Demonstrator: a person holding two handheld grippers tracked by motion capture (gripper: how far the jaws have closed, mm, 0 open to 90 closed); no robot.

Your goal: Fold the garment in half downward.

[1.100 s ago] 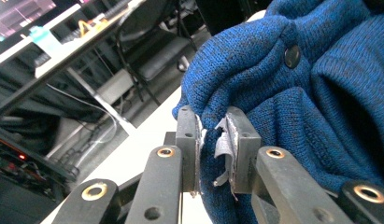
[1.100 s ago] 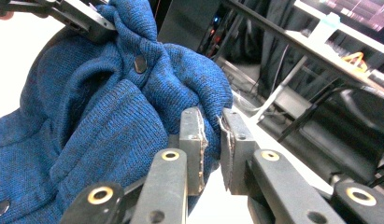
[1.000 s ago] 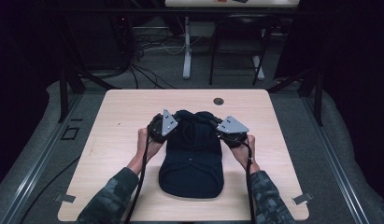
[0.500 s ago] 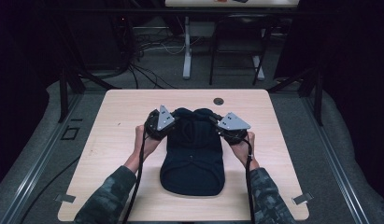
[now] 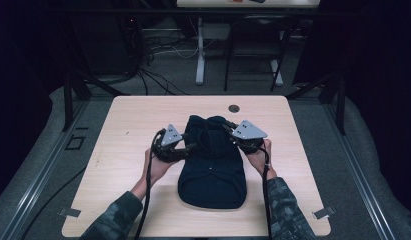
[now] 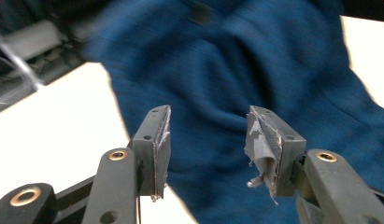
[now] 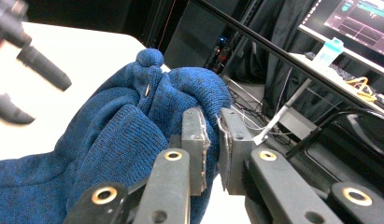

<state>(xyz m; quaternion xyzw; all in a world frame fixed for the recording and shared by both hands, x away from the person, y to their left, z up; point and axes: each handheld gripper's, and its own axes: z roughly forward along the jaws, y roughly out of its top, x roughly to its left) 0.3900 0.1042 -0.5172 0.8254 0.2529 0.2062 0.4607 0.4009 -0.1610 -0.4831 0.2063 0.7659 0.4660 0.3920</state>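
A dark blue knitted sweater (image 5: 210, 165) lies folded in the middle of the wooden table (image 5: 128, 130). My left gripper (image 5: 192, 147) is at its left edge. Its jaws have just been opening and now stand apart over the knit (image 6: 217, 70), with the left gripper (image 6: 208, 135) pressing on nothing. My right gripper (image 5: 229, 130) is at the sweater's far right corner. In the right gripper view the right gripper (image 7: 213, 126) is shut on a raised bunch of the sweater (image 7: 110, 140). The left gripper (image 7: 40, 70) shows blurred beyond it.
A round cable hole (image 5: 234, 108) sits near the table's far edge. Behind the table are a stand's legs and loose cables (image 5: 158, 55) on the floor. A monitor (image 7: 362, 18) and a small bottle (image 7: 327, 51) stand off the table to the right.
The left gripper has let go of the sweater's far left corner, opened, and dropped back toward the near side. The right gripper has kept its hold in place.
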